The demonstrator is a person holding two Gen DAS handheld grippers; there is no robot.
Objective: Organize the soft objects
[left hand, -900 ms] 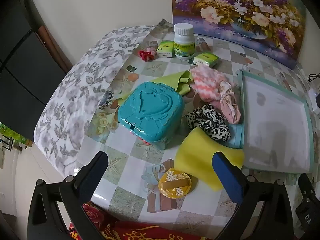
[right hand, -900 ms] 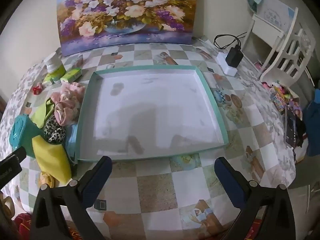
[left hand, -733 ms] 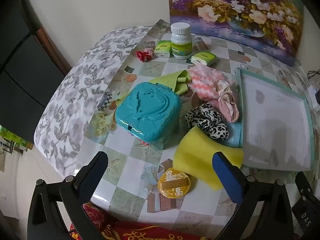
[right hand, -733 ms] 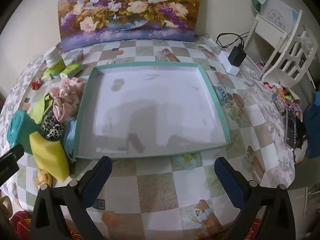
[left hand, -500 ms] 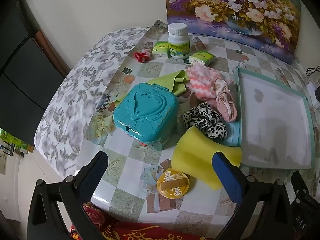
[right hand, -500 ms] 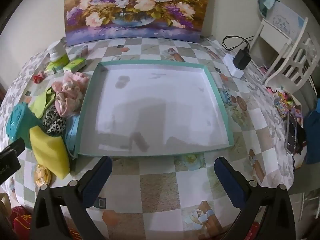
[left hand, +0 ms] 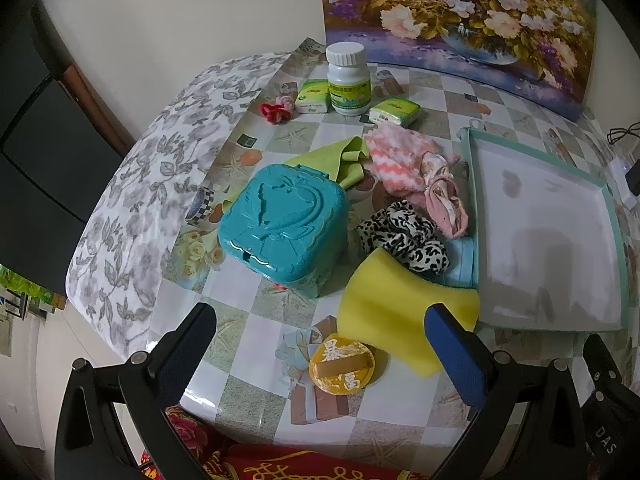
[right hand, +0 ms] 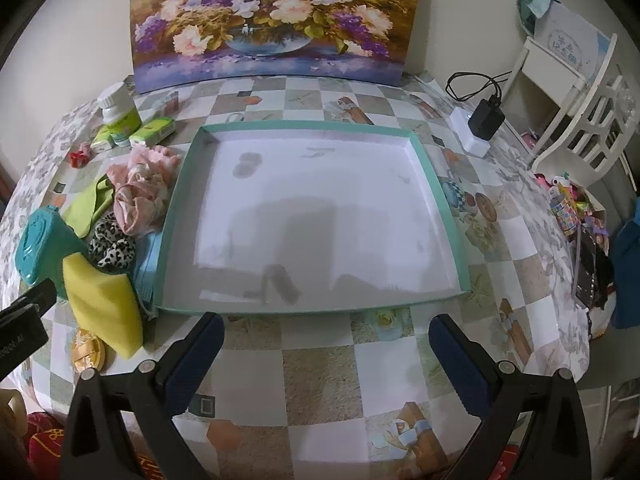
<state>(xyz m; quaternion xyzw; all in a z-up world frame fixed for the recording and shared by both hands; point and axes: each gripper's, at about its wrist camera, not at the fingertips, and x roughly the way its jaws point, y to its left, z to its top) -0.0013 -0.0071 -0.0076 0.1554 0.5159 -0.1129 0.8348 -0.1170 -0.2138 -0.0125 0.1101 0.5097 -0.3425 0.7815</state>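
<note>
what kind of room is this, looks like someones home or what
Most likely a lived-in home, perhaps a dining corner: a table under a patterned plastic cloth, a flower painting leaning on the wall, and a white chair beside a phone charger.

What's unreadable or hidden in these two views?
- Blue item, left wrist view: mostly hidden under leopard scrunchie and yellow sponge.
- White bottle label, both views: too small.
- Red fabric, left wrist view: cut off by bottom edge.
- Teal case, right wrist view: contents unseen, closed.
</note>
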